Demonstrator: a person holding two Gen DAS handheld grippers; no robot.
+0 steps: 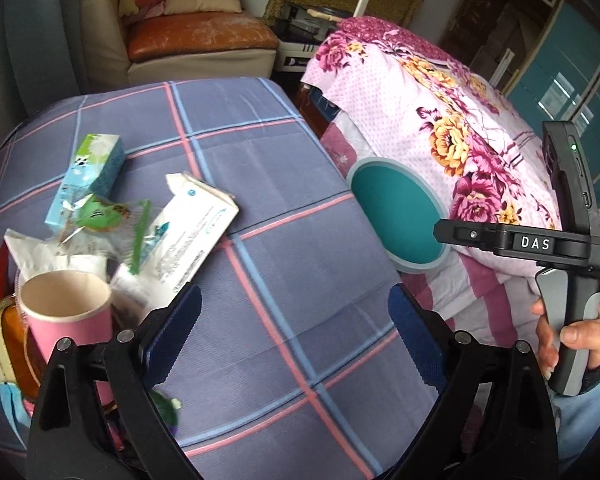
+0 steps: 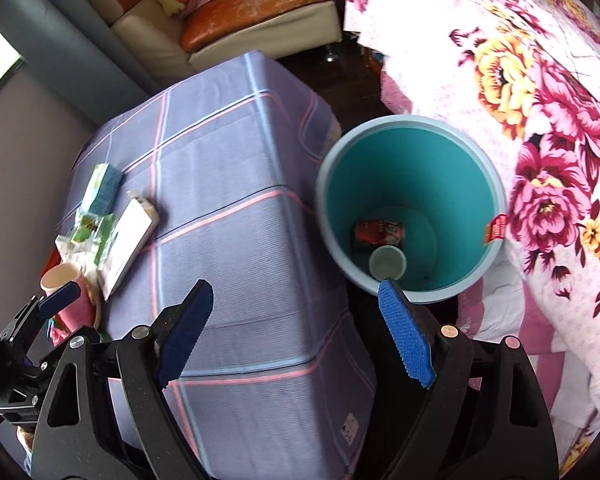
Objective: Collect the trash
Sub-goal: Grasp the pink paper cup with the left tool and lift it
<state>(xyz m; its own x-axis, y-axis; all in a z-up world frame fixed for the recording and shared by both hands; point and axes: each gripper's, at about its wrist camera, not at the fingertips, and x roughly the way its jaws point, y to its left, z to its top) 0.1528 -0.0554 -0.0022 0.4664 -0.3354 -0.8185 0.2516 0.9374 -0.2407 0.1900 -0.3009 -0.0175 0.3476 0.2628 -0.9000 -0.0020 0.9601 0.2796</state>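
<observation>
Trash lies at the left of a table under a plaid blue cloth point(image 1: 284, 216): a pink paper cup point(image 1: 66, 308), a white carton point(image 1: 188, 236), a green wrapper point(image 1: 104, 216), a blue-green box point(image 1: 88, 176) and crumpled tissue point(image 1: 40, 252). My left gripper point(image 1: 296, 312) is open and empty over the cloth, right of the cup. My right gripper point(image 2: 296, 320) is open and empty above the table's edge, next to a teal bin point(image 2: 412, 208). The bin holds a red can point(image 2: 380, 232) and a grey cup point(image 2: 388, 262). The left gripper point(image 2: 60, 296) also shows by the pink cup point(image 2: 72, 280).
A bed with a floral pink quilt point(image 2: 540, 128) stands right of the bin. A sofa with an orange cushion point(image 1: 204, 36) and pillows is at the back. An amber jar point(image 1: 8, 344) sits at the table's left edge. The right hand-held gripper's body point(image 1: 568, 240) shows at right.
</observation>
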